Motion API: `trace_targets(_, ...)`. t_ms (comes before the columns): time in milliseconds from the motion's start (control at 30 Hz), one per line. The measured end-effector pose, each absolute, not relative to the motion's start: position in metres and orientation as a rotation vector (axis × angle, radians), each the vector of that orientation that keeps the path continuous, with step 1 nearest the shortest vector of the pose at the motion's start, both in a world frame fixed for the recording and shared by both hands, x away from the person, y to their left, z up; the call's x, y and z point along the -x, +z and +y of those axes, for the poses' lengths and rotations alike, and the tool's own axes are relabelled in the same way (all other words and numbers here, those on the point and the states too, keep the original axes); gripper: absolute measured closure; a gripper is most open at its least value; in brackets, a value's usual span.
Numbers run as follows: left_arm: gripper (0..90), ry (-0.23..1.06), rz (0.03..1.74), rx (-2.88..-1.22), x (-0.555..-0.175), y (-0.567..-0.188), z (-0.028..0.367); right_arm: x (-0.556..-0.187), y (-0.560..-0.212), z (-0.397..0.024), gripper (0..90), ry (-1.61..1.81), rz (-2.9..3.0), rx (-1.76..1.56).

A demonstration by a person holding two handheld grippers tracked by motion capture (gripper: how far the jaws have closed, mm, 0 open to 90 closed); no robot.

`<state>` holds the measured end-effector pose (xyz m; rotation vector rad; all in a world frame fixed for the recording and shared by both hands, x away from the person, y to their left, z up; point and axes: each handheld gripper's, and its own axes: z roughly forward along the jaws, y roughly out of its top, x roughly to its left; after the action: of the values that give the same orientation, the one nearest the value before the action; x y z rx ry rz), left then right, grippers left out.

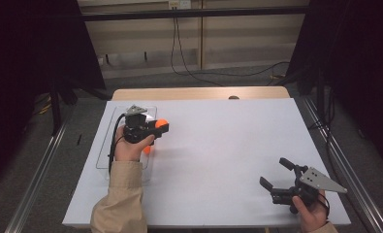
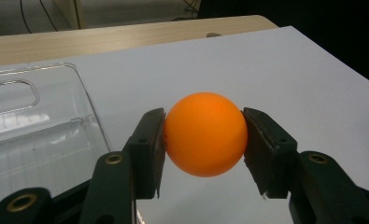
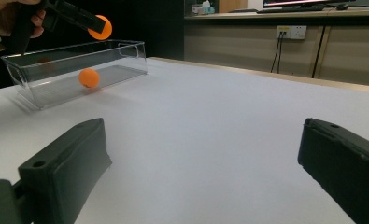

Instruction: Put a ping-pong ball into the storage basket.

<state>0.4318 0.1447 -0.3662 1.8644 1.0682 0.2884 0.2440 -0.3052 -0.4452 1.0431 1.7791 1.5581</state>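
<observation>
- The right tool [image 1: 275, 178] rested wide open and empty near the table's [image 1: 228, 145] near right corner.
- The left tool [image 1: 161, 127] gripped an orange ball [image 2: 205, 134] beside the clear bin [image 1: 106, 145] at the left edge, where a second ball [image 3: 88, 77] lay.
- Judged mid-transfer; next, carry it clear and release.

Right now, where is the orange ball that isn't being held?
In the right gripper view, the loose orange ball lies inside the clear plastic bin at the table's left.
</observation>
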Motion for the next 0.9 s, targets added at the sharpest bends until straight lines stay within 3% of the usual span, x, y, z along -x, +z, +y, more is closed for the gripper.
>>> trace_targets(900,50.8,0.328,1.107,-1.843,-0.432,-0.366,0.16,-0.244,-0.445,-0.305,1.1,1.563,1.778,-1.045)
